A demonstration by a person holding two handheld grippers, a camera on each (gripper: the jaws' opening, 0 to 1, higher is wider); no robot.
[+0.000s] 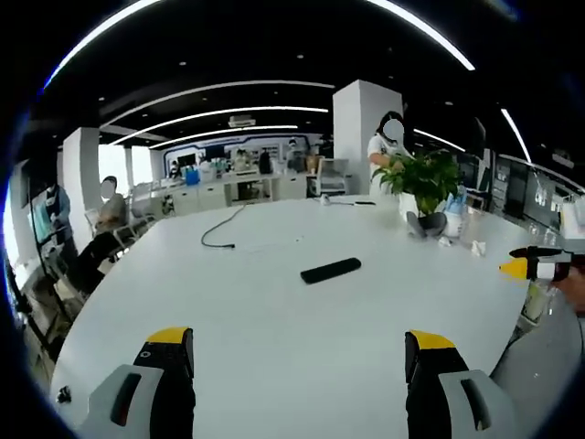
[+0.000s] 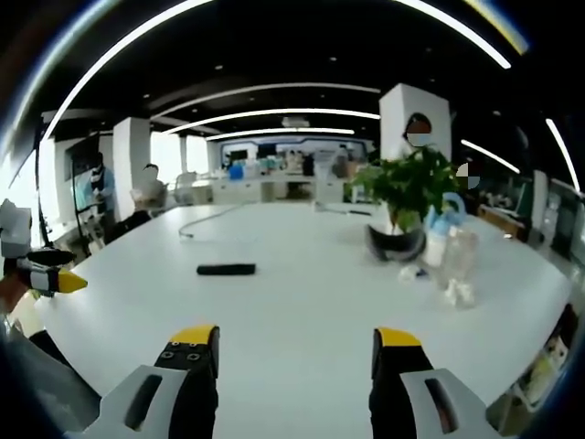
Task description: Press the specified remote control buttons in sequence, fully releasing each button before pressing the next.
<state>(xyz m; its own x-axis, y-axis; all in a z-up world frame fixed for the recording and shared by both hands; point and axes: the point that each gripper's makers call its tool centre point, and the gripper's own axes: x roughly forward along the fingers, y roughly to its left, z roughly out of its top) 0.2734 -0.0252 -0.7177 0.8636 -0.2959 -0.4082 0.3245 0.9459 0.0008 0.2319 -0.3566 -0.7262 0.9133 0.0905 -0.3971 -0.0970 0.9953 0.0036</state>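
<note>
A slim black remote control (image 1: 331, 270) lies flat on the white table (image 1: 274, 311), well beyond my left gripper (image 1: 302, 352), which is open with nothing between its yellow-tipped jaws. In the right gripper view the same remote (image 2: 226, 269) lies ahead and to the left of my right gripper (image 2: 297, 349), also open and empty. The right gripper's yellow tip (image 1: 535, 267) shows at the right edge of the left gripper view; the left gripper's tip (image 2: 50, 279) shows at the left edge of the right gripper view. Both grippers are far from the remote.
A potted green plant (image 2: 407, 197) stands at the table's far right with a clear bottle (image 2: 457, 256) and small items beside it. A black cable (image 1: 224, 229) trails across the far side. Seated and standing people (image 1: 105, 215) are behind the table.
</note>
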